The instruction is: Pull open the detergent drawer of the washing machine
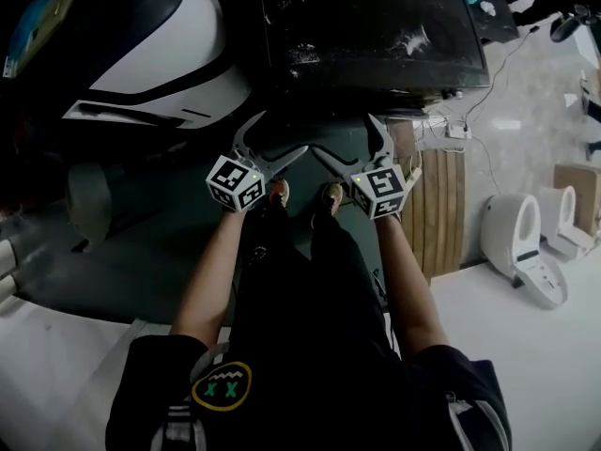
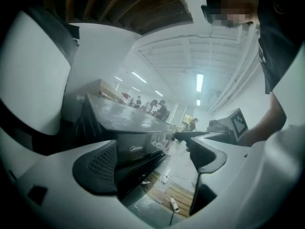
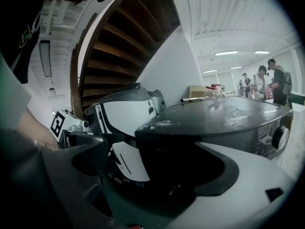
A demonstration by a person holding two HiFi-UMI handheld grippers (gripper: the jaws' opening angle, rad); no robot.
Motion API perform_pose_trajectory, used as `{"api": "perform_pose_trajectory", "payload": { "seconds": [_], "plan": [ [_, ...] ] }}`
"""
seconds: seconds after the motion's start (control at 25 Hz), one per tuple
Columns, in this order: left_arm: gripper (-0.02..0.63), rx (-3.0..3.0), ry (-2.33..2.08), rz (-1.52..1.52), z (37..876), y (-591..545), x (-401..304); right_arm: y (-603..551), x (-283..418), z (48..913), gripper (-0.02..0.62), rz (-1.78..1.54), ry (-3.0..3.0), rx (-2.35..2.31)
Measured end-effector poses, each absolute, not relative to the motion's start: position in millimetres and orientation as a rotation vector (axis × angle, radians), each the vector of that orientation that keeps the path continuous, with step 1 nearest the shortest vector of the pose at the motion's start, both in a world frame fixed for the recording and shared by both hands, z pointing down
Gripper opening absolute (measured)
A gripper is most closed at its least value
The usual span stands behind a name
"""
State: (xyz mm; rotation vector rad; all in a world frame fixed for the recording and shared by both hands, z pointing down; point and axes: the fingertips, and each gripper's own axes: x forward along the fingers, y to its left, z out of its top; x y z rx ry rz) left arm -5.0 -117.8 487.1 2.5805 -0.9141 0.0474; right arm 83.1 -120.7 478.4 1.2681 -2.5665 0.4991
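A dark washing machine [image 1: 376, 17] stands just ahead of me, seen from above in the head view. Its front panel with a brand logo [image 2: 136, 148] shows in the left gripper view, and I cannot make out the detergent drawer in any view. My left gripper [image 1: 279, 134] hangs open below the machine's front edge, apart from it, with nothing between its pads [image 2: 97, 168]. Beside it my right gripper [image 1: 345, 136] is open too, with the machine's top and corner [image 3: 214, 123] beyond its jaws. In their own views the left gripper [image 2: 152, 163] and the right gripper [image 3: 157, 168] hold nothing.
A big white and black curved shell [image 1: 160, 45] stands left of the machine. A wooden pallet [image 1: 437, 205] and a power strip with its cable [image 1: 457, 130] lie to the right. White appliances [image 1: 516, 242] sit further right. My shoes [image 1: 279, 193] are under the grippers. Several people stand far behind.
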Motion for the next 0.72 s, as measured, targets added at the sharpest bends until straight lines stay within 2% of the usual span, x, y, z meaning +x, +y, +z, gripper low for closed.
{"api": "perform_pose_trajectory", "payload": {
  "seconds": [0.16,0.72],
  "plan": [
    [0.468,2.36,-1.015,-0.169,503,-131,-11,-130,92,502,0.562,0.689,-2.612,1.315],
    [0.468,1.826,-1.046,-0.701,554,-163,-16,-161,104,563,0.46,1.657,-2.61,1.662]
  ]
}}
